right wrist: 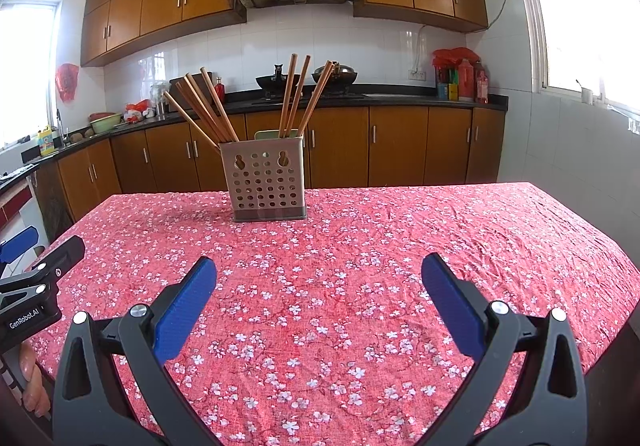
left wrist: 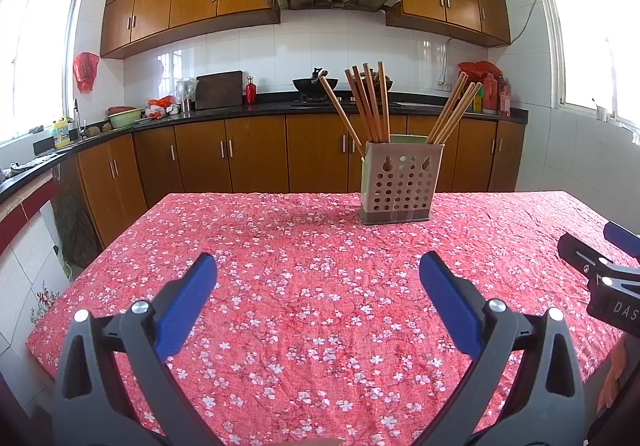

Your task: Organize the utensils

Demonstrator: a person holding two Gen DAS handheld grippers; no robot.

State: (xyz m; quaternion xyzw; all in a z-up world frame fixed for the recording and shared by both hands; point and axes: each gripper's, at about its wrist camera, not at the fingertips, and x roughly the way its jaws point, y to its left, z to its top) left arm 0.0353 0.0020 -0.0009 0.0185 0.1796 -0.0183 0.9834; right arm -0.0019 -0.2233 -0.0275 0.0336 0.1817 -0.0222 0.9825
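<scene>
A perforated grey utensil holder [left wrist: 401, 184] [right wrist: 266, 182] stands upright at the far side of the table. Several wooden chopsticks [left wrist: 370, 104] [right wrist: 208, 104] lean out of its left compartment and a few more [left wrist: 454, 112] [right wrist: 298, 94] out of its right one. My left gripper [left wrist: 318, 266] hovers low over the near part of the table, open and holding nothing, well short of the holder. My right gripper [right wrist: 319, 268] is likewise open and holds nothing, and shows at the right edge of the left wrist view [left wrist: 600, 270]. The left gripper's body [right wrist: 36, 282] shows at the left edge of the right wrist view.
A red floral tablecloth [left wrist: 320, 310] [right wrist: 360, 286] covers the table. Beyond it runs a dark kitchen counter [left wrist: 240, 110] with woks, bottles and bowls, over wooden cabinets. A person's hand [right wrist: 34, 378] holds the left gripper.
</scene>
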